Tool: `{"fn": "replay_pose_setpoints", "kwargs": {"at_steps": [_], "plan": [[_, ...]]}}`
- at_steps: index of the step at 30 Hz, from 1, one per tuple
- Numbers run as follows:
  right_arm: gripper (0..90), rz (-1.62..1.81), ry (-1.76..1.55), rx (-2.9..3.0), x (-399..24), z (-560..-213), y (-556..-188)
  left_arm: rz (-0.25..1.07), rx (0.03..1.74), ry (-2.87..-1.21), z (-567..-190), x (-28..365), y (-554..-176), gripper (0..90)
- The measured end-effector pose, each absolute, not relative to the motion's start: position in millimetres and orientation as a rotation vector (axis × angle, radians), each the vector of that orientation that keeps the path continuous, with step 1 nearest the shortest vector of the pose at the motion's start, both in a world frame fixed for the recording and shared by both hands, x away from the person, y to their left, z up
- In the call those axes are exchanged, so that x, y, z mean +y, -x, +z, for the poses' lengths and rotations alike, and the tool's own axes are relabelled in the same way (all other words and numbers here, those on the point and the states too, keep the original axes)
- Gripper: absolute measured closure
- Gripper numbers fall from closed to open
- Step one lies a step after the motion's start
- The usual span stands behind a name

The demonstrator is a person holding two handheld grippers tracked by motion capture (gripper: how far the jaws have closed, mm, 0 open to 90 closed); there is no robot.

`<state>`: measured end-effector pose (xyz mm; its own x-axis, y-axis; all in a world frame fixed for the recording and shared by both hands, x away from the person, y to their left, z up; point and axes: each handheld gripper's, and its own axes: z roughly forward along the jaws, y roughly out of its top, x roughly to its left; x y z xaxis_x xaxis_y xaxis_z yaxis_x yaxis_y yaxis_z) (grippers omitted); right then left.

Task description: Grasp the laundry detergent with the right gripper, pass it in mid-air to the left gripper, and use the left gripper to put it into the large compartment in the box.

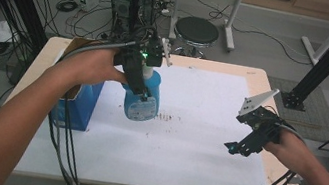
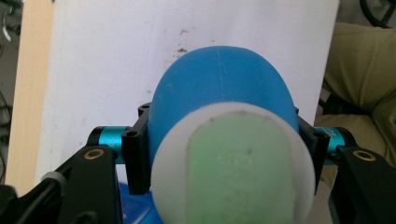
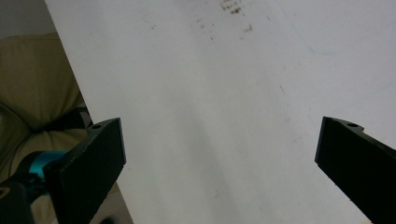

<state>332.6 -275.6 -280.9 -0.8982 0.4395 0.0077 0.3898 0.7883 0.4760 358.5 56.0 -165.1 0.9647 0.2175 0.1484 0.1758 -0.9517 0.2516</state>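
We have the left gripper (image 1: 141, 76) clamped on the blue spray bottle (image 1: 143, 96), held up over the white sheet (image 1: 194, 143) left of centre, just above the brown stains (image 1: 164, 117). Right gripper (image 1: 245, 144) hangs near the right edge, jaws wide apart, nothing between them. Blue box (image 1: 80, 106) sits at the left. We judge spraying is barely underway; stains remain, wiping is left.

Left gripper (image 2: 224, 154) jaws clamp a blue bottle (image 2: 219, 79) from both sides, black pads against its flanks. The near end of the bottle is white (image 2: 177, 154) with a pale green patch (image 2: 238, 172). Behind: white sheet (image 2: 116, 51) with small brown specks (image 2: 182, 49), wooden table edge (image 2: 30, 70) at left, khaki trousers (image 2: 364, 65) at right.
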Motion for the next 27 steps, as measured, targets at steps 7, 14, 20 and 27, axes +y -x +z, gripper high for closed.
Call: {"fn": "replay_pose_setpoints", "kwargs": {"at_steps": [7,14,20,27], "plan": [[0.8,0.577,-0.667,2.871,-289,-279,-328,0.286,0.434,-2.831,-143,75,-364,37.6],[0.8,0.601,-0.694,2.875,-300,-275,-325,0.327,0.606,-2.755,-111,95,-368,37.6],[0.8,0.589,-0.677,2.876,-300,-269,-325,0.337,0.681,-2.727,-97,110,-368,37.7],[0.8,0.592,-0.658,2.867,-301,-268,-328,0.348,0.759,-2.663,-78,146,-365,37.7]]}}
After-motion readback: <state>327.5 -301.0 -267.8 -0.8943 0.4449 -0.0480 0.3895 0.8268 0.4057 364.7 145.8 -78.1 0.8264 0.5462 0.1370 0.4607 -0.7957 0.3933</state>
